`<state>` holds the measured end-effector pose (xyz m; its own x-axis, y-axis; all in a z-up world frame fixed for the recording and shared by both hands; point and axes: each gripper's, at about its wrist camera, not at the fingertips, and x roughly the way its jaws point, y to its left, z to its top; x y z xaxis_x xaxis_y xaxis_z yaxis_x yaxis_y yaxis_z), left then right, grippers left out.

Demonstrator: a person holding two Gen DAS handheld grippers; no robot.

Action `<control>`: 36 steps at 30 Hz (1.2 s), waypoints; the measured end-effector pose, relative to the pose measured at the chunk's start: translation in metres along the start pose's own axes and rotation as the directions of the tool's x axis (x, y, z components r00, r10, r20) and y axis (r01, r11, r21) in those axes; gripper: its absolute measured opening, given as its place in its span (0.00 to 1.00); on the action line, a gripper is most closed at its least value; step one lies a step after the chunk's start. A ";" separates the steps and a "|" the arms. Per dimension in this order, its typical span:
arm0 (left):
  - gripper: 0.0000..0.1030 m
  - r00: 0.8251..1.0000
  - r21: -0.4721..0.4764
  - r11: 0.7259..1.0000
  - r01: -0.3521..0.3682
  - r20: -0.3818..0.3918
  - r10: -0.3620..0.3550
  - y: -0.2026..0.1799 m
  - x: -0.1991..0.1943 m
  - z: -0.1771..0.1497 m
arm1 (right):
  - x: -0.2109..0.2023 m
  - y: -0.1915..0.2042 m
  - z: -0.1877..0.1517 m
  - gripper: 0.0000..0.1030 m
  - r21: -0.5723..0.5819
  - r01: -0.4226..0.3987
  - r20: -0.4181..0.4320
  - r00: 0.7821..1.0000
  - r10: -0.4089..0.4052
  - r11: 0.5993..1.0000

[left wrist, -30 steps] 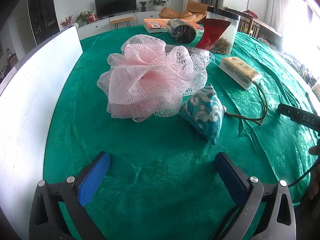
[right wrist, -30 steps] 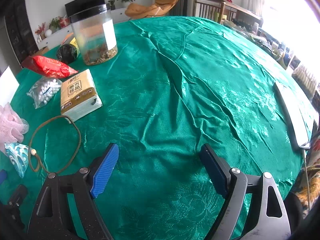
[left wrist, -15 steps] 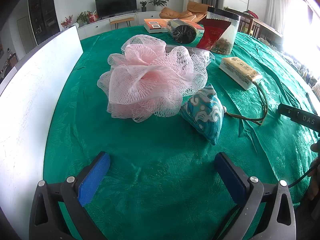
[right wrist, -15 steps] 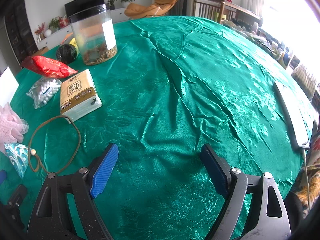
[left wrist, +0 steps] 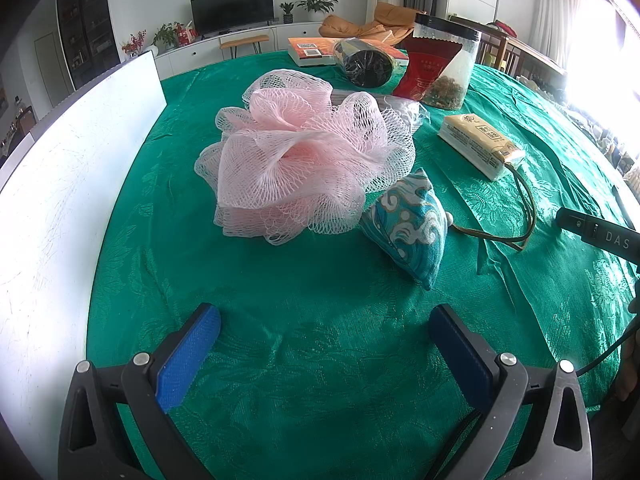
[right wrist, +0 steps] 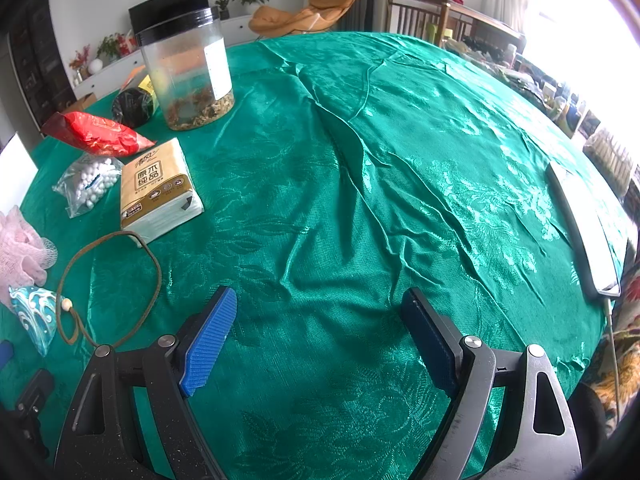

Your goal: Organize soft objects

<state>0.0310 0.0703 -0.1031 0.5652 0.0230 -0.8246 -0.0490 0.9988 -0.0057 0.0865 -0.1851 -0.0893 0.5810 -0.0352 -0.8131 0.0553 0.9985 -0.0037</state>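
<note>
A pink mesh bath pouf lies on the green tablecloth ahead of my left gripper, which is open and empty. A blue patterned fabric pouch with a brown cord leans against the pouf's right side. A yellow tissue pack lies further right. My right gripper is open and empty over bare cloth. In the right wrist view the tissue pack, cord, pouch and pouf sit at the left.
A white board stands along the left. A clear jar with black lid, a red bag, a black roll, a cotton-ball bag and a book sit at the back. A flat white device lies at right.
</note>
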 end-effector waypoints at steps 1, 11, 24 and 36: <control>1.00 1.000 0.000 1.000 0.000 0.000 0.000 0.000 0.000 0.000 | 0.000 0.000 0.000 0.84 0.000 0.000 0.000 1.000 0.000 1.000; 1.00 0.999 -0.001 0.999 0.032 -0.030 -0.032 0.005 -0.002 0.005 | 0.000 -0.001 0.000 0.84 0.000 0.000 0.000 1.000 0.000 1.000; 1.00 0.991 -0.252 0.959 0.131 0.023 -0.130 0.037 -0.004 0.078 | -0.001 -0.002 0.001 0.84 0.001 0.000 0.001 1.000 0.000 1.000; 0.45 0.990 -0.354 0.925 0.139 0.025 -0.139 0.055 0.025 0.096 | -0.004 -0.001 0.065 0.85 0.021 -0.433 -0.003 0.901 0.433 0.901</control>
<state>0.1216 0.1305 -0.0698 0.5868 -0.1151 -0.8015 -0.2586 0.9114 -0.3202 0.1368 -0.1889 -0.0485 0.5451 0.4009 -0.7363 -0.1847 0.9141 0.3610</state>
